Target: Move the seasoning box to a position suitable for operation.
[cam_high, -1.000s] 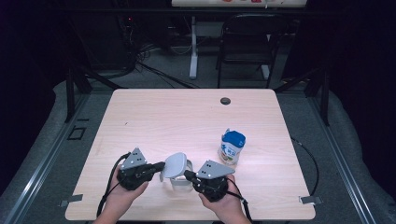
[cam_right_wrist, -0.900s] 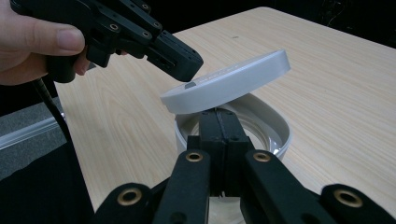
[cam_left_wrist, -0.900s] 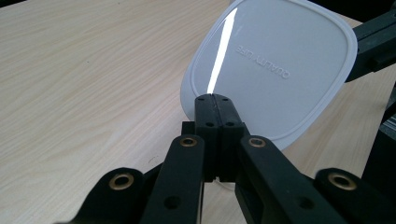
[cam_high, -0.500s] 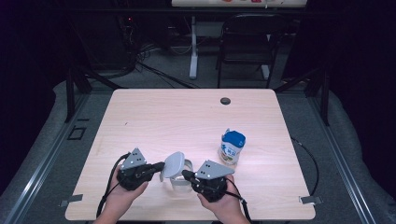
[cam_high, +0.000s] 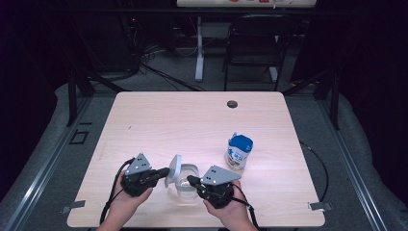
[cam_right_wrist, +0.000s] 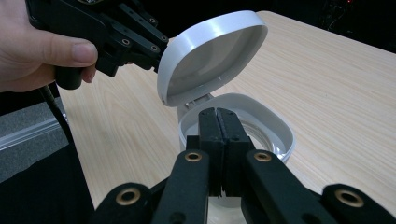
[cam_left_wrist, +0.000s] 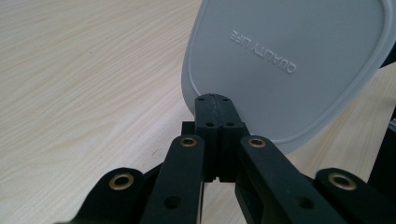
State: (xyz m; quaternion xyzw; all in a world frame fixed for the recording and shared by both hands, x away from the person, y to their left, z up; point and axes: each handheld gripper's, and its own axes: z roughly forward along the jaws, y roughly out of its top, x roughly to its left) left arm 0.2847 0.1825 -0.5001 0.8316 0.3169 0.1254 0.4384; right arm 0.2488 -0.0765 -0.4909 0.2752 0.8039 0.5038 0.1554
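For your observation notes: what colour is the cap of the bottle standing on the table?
Blue; the bottle shows best in the high view.

Dim room, wooden table (cam_high: 159, 120), black chair (cam_high: 255, 43) behind, grey floor (cam_high: 356, 159)

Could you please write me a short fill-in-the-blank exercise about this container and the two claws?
1. The left claw pinches the edge of the grey ____, tipped up on its hinge.
2. The right claw is shut on the rim of the open ____.
3. The blue-capped bottle stands on the ____ side of the table.

Missing words: lid; container; right
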